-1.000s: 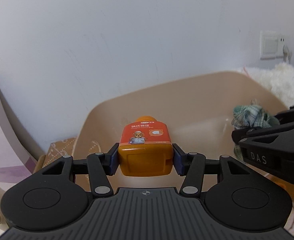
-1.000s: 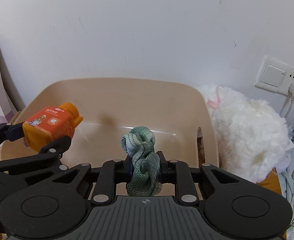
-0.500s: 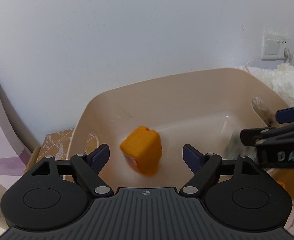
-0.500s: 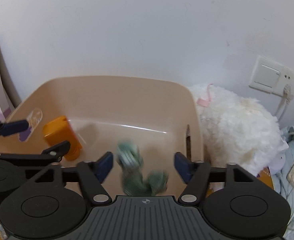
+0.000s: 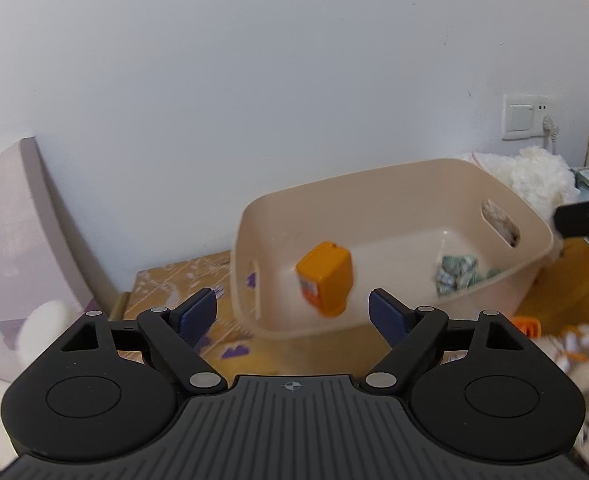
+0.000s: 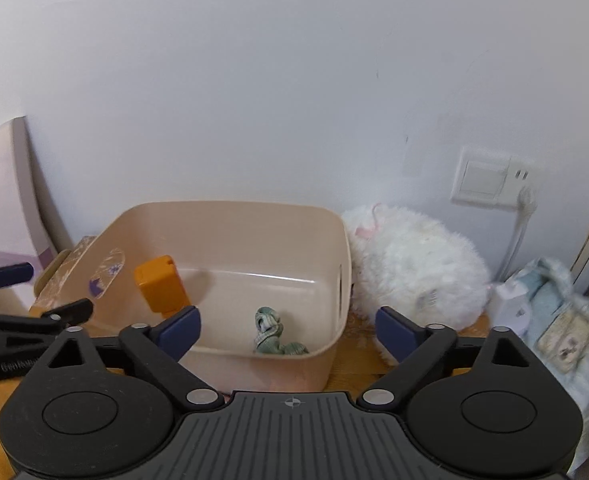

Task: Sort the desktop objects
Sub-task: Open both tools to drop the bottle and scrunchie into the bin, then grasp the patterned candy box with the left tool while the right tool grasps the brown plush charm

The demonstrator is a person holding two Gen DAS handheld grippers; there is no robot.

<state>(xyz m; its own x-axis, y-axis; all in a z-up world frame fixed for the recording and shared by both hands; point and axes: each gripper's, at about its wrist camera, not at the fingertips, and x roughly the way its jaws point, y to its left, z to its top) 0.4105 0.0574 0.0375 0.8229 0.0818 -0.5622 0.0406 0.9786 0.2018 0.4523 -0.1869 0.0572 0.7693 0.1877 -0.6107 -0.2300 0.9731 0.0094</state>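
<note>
A beige plastic bin [image 5: 374, 184] stands on the desk against the wall; it also shows in the right wrist view [image 6: 230, 210]. An orange bottle [image 5: 326, 278] lies inside it at the left, seen too in the right wrist view [image 6: 160, 290]. A green checked cloth [image 5: 456, 274] lies crumpled on the bin floor at the right, also in the right wrist view [image 6: 272, 332]. My left gripper [image 5: 293, 314] is open and empty, in front of the bin. My right gripper [image 6: 288, 328] is open and empty, above the bin's near rim.
A white fluffy toy [image 6: 410, 264] sits right of the bin. A wall switch with a plugged cable [image 6: 490, 178] is behind it. A pale lilac board [image 5: 10, 240] leans on the wall at left. A light blue fabric bundle [image 6: 562, 320] lies far right.
Both grippers opened and let go: the orange bottle and the green cloth dropped into the bin. Both grippers have pulled back and up from the bin.
</note>
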